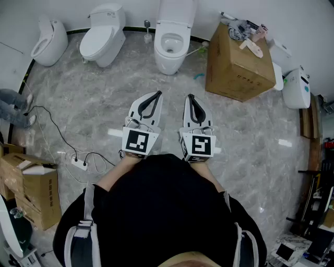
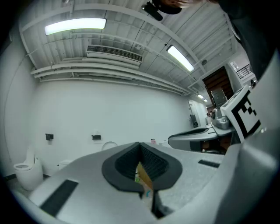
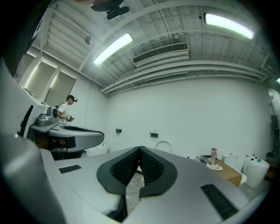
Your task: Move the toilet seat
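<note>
Marble floor (image 1: pixel 104 104) ran to the far wall, where the toilet seat (image 1: pixel 172 52) lay down on the middle toilet (image 1: pixel 169 65), lid raised. We held the left gripper (image 1: pixel 156 94) and right gripper (image 1: pixel 191 97) level and well apart from it, jaws together on nothing, probably just carried before any approach.

Toilet (image 1: pixel 170 47) stands left of the box (image 1: pixel 237 65) (both against wall (image 1: pixel 138 11)).

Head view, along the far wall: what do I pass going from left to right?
white floor fixture → toilet with its lid down → toilet with its lid up → cardboard box → white appliance
</note>
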{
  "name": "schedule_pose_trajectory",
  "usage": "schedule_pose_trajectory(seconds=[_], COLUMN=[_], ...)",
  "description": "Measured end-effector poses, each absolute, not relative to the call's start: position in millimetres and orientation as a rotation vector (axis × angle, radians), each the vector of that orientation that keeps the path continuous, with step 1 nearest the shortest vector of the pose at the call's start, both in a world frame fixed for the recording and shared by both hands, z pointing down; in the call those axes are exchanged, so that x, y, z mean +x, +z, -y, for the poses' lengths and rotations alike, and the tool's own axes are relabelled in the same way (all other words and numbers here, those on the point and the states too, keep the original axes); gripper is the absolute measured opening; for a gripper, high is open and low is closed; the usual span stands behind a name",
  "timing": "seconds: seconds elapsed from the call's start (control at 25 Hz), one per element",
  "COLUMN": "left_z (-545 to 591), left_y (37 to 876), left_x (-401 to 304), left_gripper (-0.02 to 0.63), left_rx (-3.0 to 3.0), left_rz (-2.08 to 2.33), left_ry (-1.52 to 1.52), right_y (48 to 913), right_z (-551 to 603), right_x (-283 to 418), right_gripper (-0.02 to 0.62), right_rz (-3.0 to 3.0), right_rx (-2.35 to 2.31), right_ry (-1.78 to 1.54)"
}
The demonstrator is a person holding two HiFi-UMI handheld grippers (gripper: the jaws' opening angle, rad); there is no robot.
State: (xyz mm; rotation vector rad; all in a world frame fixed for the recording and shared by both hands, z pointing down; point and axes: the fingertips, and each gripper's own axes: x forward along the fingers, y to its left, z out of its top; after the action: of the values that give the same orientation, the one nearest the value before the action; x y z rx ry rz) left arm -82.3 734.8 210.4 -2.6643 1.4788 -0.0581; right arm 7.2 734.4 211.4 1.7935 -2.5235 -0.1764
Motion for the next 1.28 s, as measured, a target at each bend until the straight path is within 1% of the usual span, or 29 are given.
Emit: schedule_pose_trajectory(seconds=[0.44,0.72,1.0,1.28], left_z=[-724.5,-705.2,-652.9,-563.8], left_y=[212.0,218.6,227.6,227.3], left_x=[-48.0,-44.2,-47.5,-52.2], left_gripper=[0.008,0.008,0.008,0.008], left_rx=[-2.647,-2.649,-2.649,-2.67], left_rz=[-1.505,-1.53,-1.529,-1.481], left_ry=[-0.058,-0.065,-0.07,-0.075], right_y=[216.7,222.3,233.3,235.2], right_z=[-721.2,-703.8,-651.3,-561.7], right_x=[38.5,38.0,37.8,33.7], right_gripper=[0.021,0.021,0.021,0.021], right_rz=[2.564,2.611,2.606,2.577], right_rx=[1.74,1.694,1.699,1.74], right_ry=[-0.18,-0.183,-0.157,-0.128])
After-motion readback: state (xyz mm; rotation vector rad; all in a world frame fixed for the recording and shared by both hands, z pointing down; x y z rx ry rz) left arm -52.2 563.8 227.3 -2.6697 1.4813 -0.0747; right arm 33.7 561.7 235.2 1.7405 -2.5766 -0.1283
